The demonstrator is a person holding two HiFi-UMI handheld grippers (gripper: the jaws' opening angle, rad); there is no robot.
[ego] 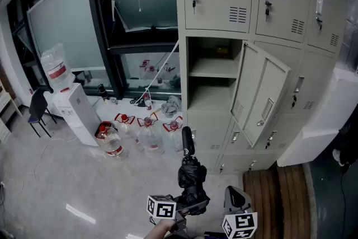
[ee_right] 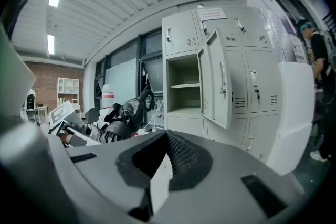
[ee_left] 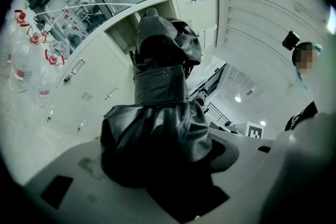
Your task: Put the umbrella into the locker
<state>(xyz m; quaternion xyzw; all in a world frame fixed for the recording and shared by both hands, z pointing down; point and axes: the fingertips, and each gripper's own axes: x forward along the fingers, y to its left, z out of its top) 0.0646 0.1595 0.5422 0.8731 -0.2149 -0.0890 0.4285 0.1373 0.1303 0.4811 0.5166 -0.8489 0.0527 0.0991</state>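
A folded black umbrella [ego: 191,176] stands upright at the bottom middle of the head view, handle [ego: 187,140] uppermost. My left gripper [ego: 189,207] is shut on its lower end; in the left gripper view the black fabric [ee_left: 157,113] bulges over that gripper [ee_left: 163,170]. The locker [ego: 212,73] ahead has one compartment open, with two bare shelves and its door [ego: 260,95] swung out to the right. My right gripper [ego: 237,200] is beside the umbrella on the right, shut and holding nothing [ee_right: 165,160]. From there I see the umbrella [ee_right: 123,115] to the left and the open locker [ee_right: 184,84].
Several water bottles [ego: 148,134] lie on the floor left of the lockers. A white water dispenser [ego: 75,112] and a chair [ego: 38,109] stand further left. A white box [ego: 324,120] and wooden boards [ego: 279,187] are at the right. A person [ee_right: 319,71] stands by the lockers.
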